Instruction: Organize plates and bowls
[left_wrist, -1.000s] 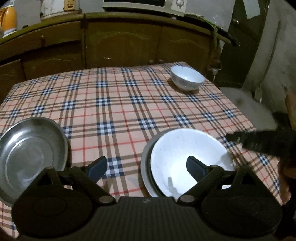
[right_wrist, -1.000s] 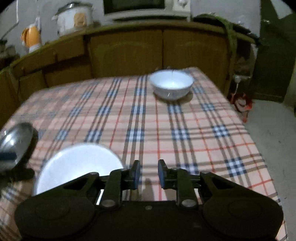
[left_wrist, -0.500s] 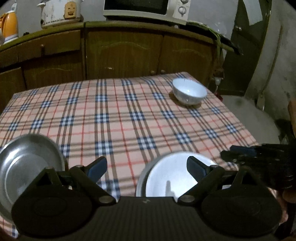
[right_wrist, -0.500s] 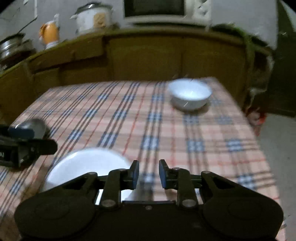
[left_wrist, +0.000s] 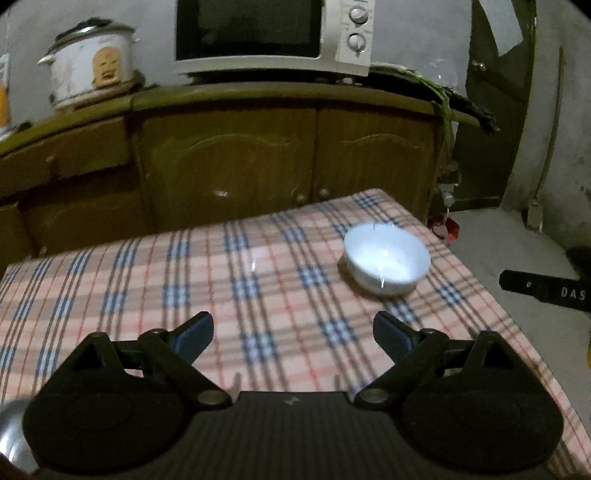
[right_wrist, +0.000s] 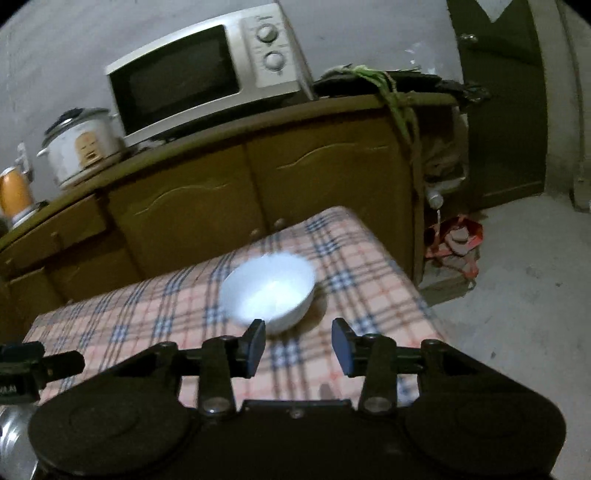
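Note:
A white bowl (left_wrist: 387, 258) stands upright near the far right corner of the plaid table (left_wrist: 258, 280); it also shows in the right wrist view (right_wrist: 269, 290). My left gripper (left_wrist: 293, 334) is open and empty, well short of the bowl. My right gripper (right_wrist: 298, 345) is open and empty, its fingertips just in front of the bowl, its left pad (right_wrist: 255, 345) close to the near rim. A steel plate edge (left_wrist: 11, 439) shows at the lower left and in the right wrist view (right_wrist: 11, 439). The white plate is out of view.
A wooden cabinet (left_wrist: 258, 162) stands behind the table with a microwave (left_wrist: 266, 35) and a rice cooker (left_wrist: 90, 70) on top. The table's right edge drops to a concrete floor (right_wrist: 517, 295). A dark door (right_wrist: 506, 99) is at the right.
Both grippers rose and tilted up, so the white plate left both views. My right gripper opened from shut and moved forward to the bowl. The left gripper stayed open.

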